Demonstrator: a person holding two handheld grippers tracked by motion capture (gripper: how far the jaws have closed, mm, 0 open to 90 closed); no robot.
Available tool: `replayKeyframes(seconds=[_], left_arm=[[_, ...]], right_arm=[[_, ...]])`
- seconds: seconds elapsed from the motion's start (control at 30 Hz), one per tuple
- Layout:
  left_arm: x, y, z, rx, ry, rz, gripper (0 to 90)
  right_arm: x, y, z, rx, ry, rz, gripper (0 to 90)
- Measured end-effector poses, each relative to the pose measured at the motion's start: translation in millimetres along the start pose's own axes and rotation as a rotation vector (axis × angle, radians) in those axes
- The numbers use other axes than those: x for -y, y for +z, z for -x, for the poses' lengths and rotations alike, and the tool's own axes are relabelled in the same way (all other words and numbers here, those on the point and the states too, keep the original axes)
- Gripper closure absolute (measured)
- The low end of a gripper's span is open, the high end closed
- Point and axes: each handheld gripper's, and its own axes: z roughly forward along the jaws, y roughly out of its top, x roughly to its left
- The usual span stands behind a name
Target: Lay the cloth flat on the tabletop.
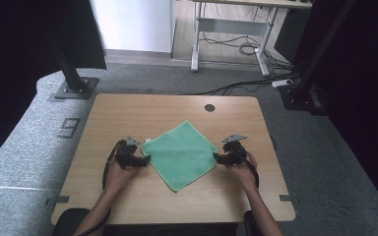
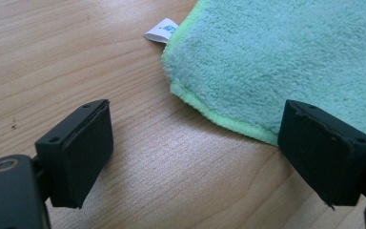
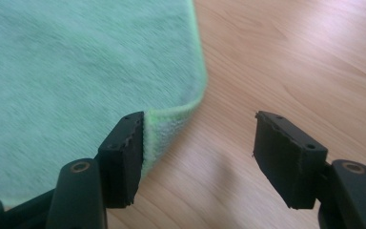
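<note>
Cloth, green microfibre [image 1: 181, 153], flat on our wooden table [image 1: 128, 113]. Left gripper [image 1: 144, 160] gapes at its left corner; right gripper [image 1: 216, 158] gapes at its right corner.

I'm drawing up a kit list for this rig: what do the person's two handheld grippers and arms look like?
Both the left gripper and the right gripper are black, each with a grey three-cornered plate on top and a black cable trailing back along the forearm. The jaws are flat rectangular black blocks with small screw holes; the right gripper's pads have a ridged edge. The forearms are bare, with no sleeves in sight.
</note>
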Motion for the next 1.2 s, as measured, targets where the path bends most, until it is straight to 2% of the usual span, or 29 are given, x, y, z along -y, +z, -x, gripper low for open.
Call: replayKeyframes(seconds=[0.13, 0.3, 0.43, 0.5, 0.63, 0.73, 0.77, 0.87, 0.93, 1.0, 1.13, 1.2], left_arm=[[0.0, 0.0, 0.0, 0.000, 0.000, 0.000, 11.8], [0.0, 0.0, 0.0, 0.000, 0.000, 0.000, 11.8], [-0.2, -0.6, -0.1, 0.004, 0.000, 0.000, 13.2], [-3.4, -5.8, 3.4, 0.006, -0.003, 0.021, 14.3], [-7.2, -12.6, 12.5, 0.031, 0.008, 0.048, 13.0], [-6.8, -12.9, 29.0, 0.058, 0.034, 0.019, 11.1], [-6.8, -12.9, 29.0, 0.058, 0.034, 0.019, 11.1], [-4.3, -9.1, 43.5, 0.059, 0.050, -0.028, 11.1], [-3.7, -8.0, 46.1, 0.053, 0.051, -0.037, 10.8], [-2.5, -4.6, 50.0, 0.027, 0.062, -0.062, 9.0], [-2.4, -2.4, 48.6, 0.021, 0.040, -0.072, 6.7], [-3.7, -1.8, 47.1, 0.010, 0.037, -0.075, 6.4]], right_arm=[[13.3, -0.8, 12.1, 0.010, 0.030, -0.023, 34.0], [21.9, 2.6, 15.5, 0.005, 0.035, -0.043, 33.4], [17.0, -1.0, 15.0, 0.005, 0.031, -0.024, 33.2], [9.7, -4.7, 14.7, 0.005, 0.026, 0.002, 33.0], [2.2, -2.4, 15.7, 0.008, 0.015, 0.008, 32.5], [-1.1, 3.5, 18.0, 0.012, 0.015, 0.001, 32.3], [-1.1, 3.5, 18.0, 0.012, 0.015, 0.001, 32.3], [0.2, 15.2, 23.4, 0.018, 0.023, -0.025, 32.0], [1.3, 18.0, 24.7, 0.018, 0.027, -0.033, 31.7], [4.2, 22.8, 26.7, 0.012, 0.029, -0.042, 31.1], [10.2, 23.4, 28.8, -0.013, 0.053, -0.035, 28.9], [12.3, 21.2, 27.6, -0.017, 0.045, -0.036, 28.8]])
